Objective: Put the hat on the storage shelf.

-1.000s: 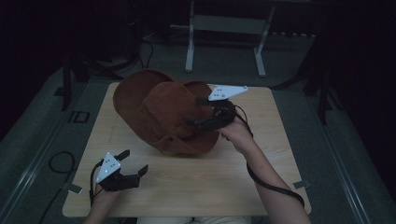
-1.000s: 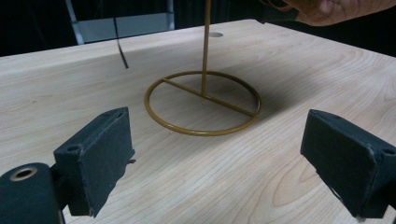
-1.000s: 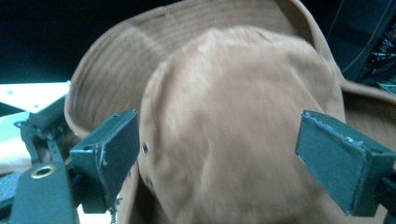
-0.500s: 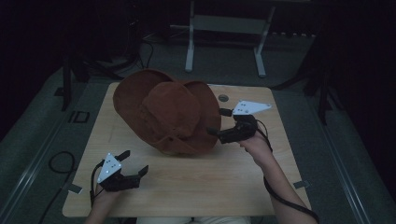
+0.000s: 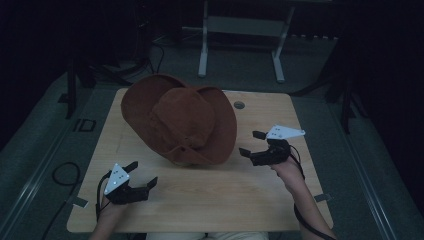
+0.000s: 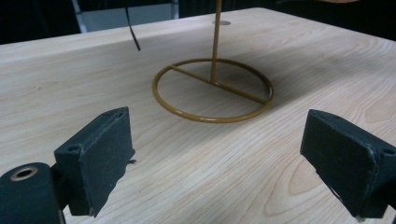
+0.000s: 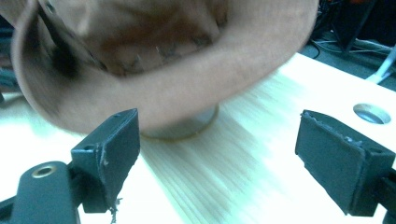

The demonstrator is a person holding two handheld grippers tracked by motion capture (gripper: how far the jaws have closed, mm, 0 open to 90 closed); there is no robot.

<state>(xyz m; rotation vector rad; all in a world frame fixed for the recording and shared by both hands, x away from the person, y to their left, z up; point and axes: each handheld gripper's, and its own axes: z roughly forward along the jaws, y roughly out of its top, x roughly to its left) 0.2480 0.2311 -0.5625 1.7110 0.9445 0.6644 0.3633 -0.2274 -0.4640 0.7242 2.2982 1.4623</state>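
One brown hat (image 5: 182, 122) was there, perched on one brass-coloured wire stand (image 6: 214, 88) on the pale wooden table (image 5: 215, 195), toward the far left of its middle. Two grippers were in play, one per hand. The left gripper (image 5: 142, 176) sat low at the near left corner, its jaws spread wide with nothing between them. The right gripper (image 5: 252, 143) hovered just right of the hat's brim, apart from it, its jaws likewise wide and empty.

From the high view the hat covered the stand entirely. The left gripper view showed the stand's ring base and crossbar, with the upright rod cut off at the top edge. The right gripper view was blurred: the underside of the hat loomed close and soft, and only a sliver of the ring base showed beneath it. The room beyond the table was too dark to read well.

The hat looked like soft suede or felt, wide-brimmed and floppy, with stitching faintly visible inside the crown. The stand was thin round wire. The table had a light grain and one round hole (image 5: 239, 105) near its far edge. The jaw pads were black, blocky and slightly frayed at the corners.
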